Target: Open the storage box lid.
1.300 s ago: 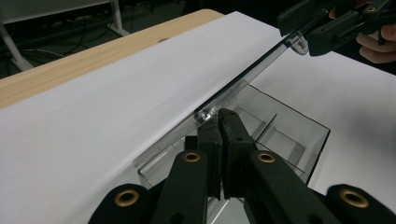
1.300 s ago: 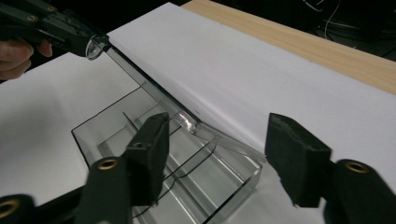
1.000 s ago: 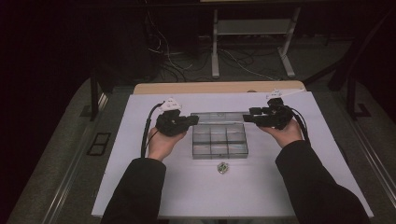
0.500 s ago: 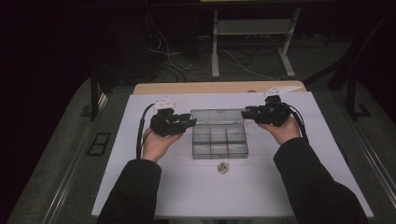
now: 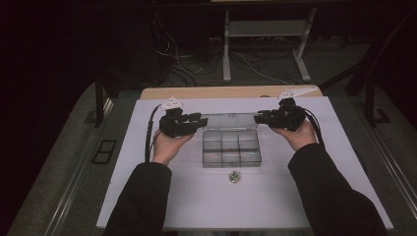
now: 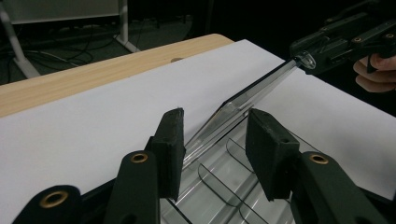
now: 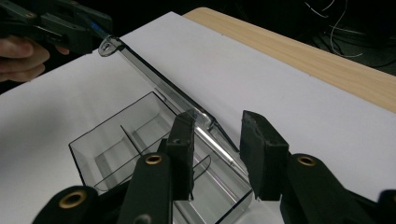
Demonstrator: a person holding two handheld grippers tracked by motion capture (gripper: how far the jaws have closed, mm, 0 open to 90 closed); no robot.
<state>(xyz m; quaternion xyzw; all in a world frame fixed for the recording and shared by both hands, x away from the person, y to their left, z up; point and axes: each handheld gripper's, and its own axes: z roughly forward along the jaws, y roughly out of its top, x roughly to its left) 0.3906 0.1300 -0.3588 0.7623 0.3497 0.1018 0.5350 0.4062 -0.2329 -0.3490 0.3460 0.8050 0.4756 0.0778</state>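
Centrally on white sheet: clear compartment box, lid raised. Left gripper just opened further, straddling lid's left end without pressing; right gripper likewise at right end.

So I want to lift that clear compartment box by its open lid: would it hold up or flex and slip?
The lid looks thin, clear and glossy, so it probably flexes and may slide in the pads. It seems joined to the box along one edge only, so the box would likely swing and strain that joint. The compartments look empty, so it is probably light.
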